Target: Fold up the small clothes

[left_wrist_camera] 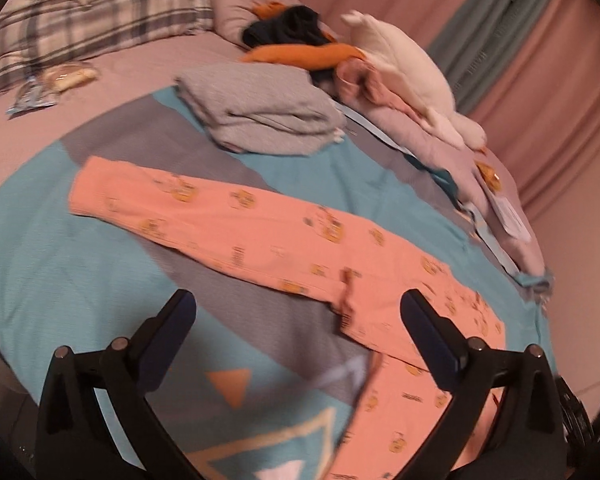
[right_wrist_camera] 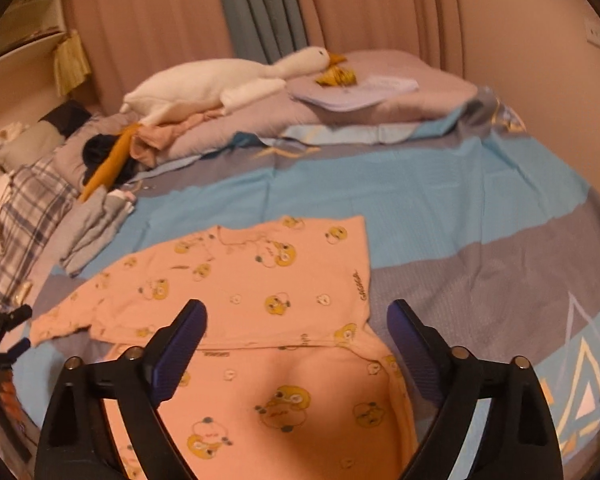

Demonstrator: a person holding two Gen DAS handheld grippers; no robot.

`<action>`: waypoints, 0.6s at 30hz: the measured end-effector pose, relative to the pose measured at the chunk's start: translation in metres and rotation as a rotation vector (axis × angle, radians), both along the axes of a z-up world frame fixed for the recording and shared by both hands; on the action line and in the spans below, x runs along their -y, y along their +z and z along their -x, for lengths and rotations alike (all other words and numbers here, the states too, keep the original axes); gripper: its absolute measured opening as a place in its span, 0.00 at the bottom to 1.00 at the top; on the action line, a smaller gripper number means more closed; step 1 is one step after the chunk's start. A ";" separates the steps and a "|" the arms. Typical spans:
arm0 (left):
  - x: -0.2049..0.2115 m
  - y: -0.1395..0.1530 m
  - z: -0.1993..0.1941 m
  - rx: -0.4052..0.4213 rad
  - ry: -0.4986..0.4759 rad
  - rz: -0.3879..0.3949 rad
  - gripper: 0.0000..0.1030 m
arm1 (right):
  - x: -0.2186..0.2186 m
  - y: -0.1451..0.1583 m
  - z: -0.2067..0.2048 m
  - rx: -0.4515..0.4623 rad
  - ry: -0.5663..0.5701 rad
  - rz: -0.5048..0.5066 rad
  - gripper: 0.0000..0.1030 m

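A small orange-pink garment [right_wrist_camera: 268,292] printed with yellow ducks lies flat on the blue and grey bedsheet [right_wrist_camera: 460,208], its lower part folded up over the body. In the left wrist view the same garment [left_wrist_camera: 260,232] stretches out with one long sleeve toward the left. My left gripper [left_wrist_camera: 298,312] hangs above its edge, jaws wide apart, nothing between them. My right gripper [right_wrist_camera: 298,320] hovers over the garment's middle, also open and empty. A folded grey garment [left_wrist_camera: 260,108] rests farther back on the sheet.
A white plush goose [right_wrist_camera: 220,88] lies on a mauve quilt [right_wrist_camera: 400,104] along the far side. Dark and orange clothes [left_wrist_camera: 300,40] are heaped near a plaid pillow [left_wrist_camera: 100,12]. Pink curtains [right_wrist_camera: 380,8] hang behind the bed.
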State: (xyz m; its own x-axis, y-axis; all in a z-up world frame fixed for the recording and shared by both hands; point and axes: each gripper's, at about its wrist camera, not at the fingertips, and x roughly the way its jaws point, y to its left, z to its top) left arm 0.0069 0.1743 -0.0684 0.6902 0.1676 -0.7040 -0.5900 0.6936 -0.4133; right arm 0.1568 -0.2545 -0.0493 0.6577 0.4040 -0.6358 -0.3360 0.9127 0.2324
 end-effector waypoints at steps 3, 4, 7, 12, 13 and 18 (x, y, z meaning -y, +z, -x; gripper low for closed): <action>-0.020 -0.010 0.008 -0.009 0.064 0.018 0.99 | -0.002 0.006 0.011 0.028 0.014 -0.011 0.90; -0.027 -0.012 0.011 -0.008 0.081 0.027 0.99 | -0.002 0.008 0.014 0.035 0.017 -0.018 0.90; -0.048 -0.022 0.018 -0.027 0.137 0.048 0.99 | -0.003 0.011 0.021 0.046 0.013 -0.017 0.90; -0.085 -0.042 0.026 -0.015 0.220 0.113 0.98 | -0.002 0.012 0.024 0.043 -0.008 -0.006 0.90; -0.092 -0.046 0.028 -0.013 0.243 0.126 0.97 | -0.001 0.012 0.024 0.039 -0.013 -0.007 0.90; -0.116 -0.064 0.034 -0.043 0.322 0.152 0.80 | 0.004 0.009 0.025 0.020 -0.032 -0.015 0.90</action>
